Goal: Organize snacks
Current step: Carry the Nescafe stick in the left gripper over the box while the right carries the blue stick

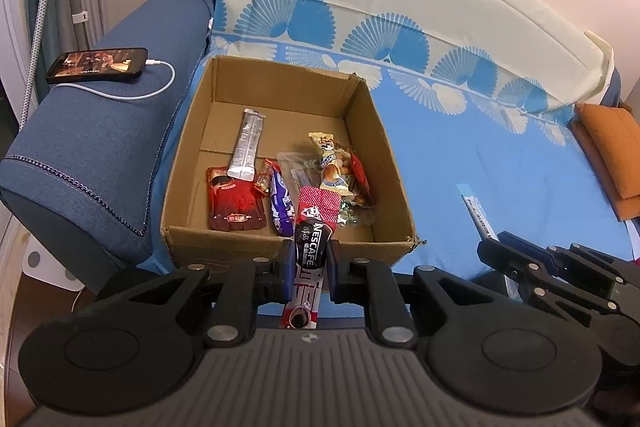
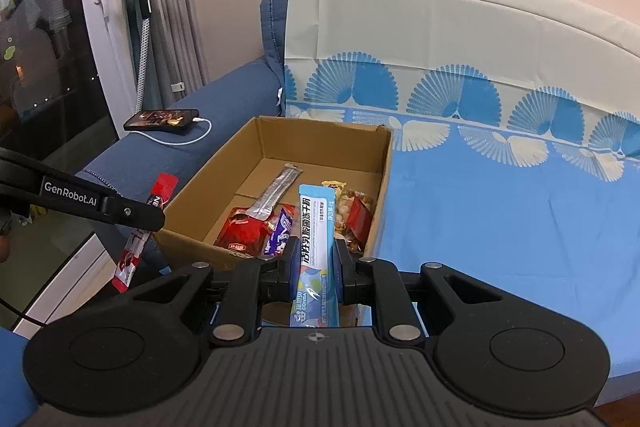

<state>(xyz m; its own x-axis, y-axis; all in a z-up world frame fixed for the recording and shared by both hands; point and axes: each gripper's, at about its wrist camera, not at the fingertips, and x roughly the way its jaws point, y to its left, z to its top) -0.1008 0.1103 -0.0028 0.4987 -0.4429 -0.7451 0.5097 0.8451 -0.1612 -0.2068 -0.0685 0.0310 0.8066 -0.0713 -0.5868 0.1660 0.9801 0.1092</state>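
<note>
In the left wrist view, a red and black coffee stick (image 1: 310,247) is clamped between the closed jaws of the left gripper (image 1: 309,269), standing lengthwise along the fingers with its upper end reaching over the near wall of a cardboard box (image 1: 280,247) and its lower end passing back between the jaws. The box is seen resting on a blue patterned sheet (image 1: 500,167) beside a blue armrest (image 1: 100,147), on which a phone (image 1: 96,65) with a white cable lies. Inside the box a silver stick (image 1: 247,145), a red pouch (image 1: 234,201), a purple packet (image 1: 280,205) and a bag of nuts (image 1: 340,167) are gathered toward the near side. The right gripper (image 1: 490,247) is seen at the right edge, holding a pale blue stick (image 1: 476,213) over the sheet. In the right wrist view, that pale blue stick (image 2: 316,251) is held upright between the closed jaws of the right gripper (image 2: 316,275), its top rising in front of the box (image 2: 184,231) and its base lying behind the fingers. The left gripper (image 2: 156,217) is seen at the left, gripping the coffee stick (image 2: 142,231) just outside the box's near left corner, above the armrest (image 2: 224,107).
</note>
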